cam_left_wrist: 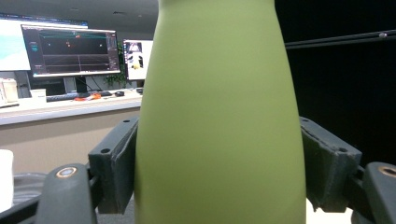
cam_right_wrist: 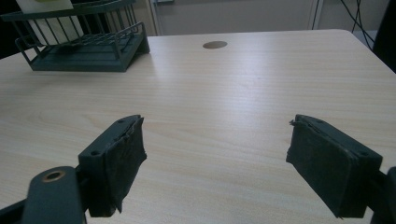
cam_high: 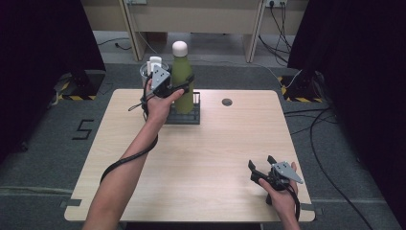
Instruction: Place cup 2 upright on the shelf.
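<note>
Bottle (cam_high: 181, 79) upright at counter's (cam_high: 201, 158) 12 o'clock, clamped by left tool (cam_high: 184, 88); right tool (cam_high: 261, 168) open, idle at 5 o'clock.

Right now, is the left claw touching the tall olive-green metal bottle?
Touching. In the left gripper view, both black jaws of the left claw press against the sides of the tall olive-green metal bottle, without any gap.

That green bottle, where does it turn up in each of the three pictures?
High view: green bottle stands top centre, in the dark rack.
Left gripper view: bottle close up, centre, between the tongs.
Right gripper view: bottle out of frame; the rack, top left, is the shared landmark.
</note>
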`<state>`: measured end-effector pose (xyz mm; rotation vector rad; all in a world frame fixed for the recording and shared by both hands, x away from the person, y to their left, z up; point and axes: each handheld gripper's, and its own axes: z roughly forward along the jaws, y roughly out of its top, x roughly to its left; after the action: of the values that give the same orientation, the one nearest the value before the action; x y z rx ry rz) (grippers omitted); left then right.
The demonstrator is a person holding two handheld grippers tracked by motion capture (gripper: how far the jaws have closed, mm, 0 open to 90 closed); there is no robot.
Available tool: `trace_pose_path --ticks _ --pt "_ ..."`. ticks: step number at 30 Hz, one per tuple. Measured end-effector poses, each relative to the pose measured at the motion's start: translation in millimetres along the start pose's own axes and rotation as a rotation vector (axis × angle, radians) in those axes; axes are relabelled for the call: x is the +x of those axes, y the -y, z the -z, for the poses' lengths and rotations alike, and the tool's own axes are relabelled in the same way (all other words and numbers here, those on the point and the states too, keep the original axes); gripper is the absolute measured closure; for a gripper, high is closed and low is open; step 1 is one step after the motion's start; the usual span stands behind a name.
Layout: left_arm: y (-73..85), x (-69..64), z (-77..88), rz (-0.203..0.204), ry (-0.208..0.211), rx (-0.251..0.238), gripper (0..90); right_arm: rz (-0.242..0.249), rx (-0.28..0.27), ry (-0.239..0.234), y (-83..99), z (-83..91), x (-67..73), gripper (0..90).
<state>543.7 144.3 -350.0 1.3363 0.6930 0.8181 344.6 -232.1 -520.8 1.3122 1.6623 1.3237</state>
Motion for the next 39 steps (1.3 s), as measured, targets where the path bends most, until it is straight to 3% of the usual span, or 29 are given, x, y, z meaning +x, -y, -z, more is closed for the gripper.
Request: trace_pose_path --ticks 14,39 --pt "-4.0 3.7 -10.1 0.014 -0.010 -0.006 23.8 0.000 -0.001 0.001 0.1 0.3 0.0 18.3" --pt "2.9 12.9 -34.4 0.020 -0.054 0.019 23.8 0.001 -0.002 -0.004 0.1 0.3 0.0 18.4"
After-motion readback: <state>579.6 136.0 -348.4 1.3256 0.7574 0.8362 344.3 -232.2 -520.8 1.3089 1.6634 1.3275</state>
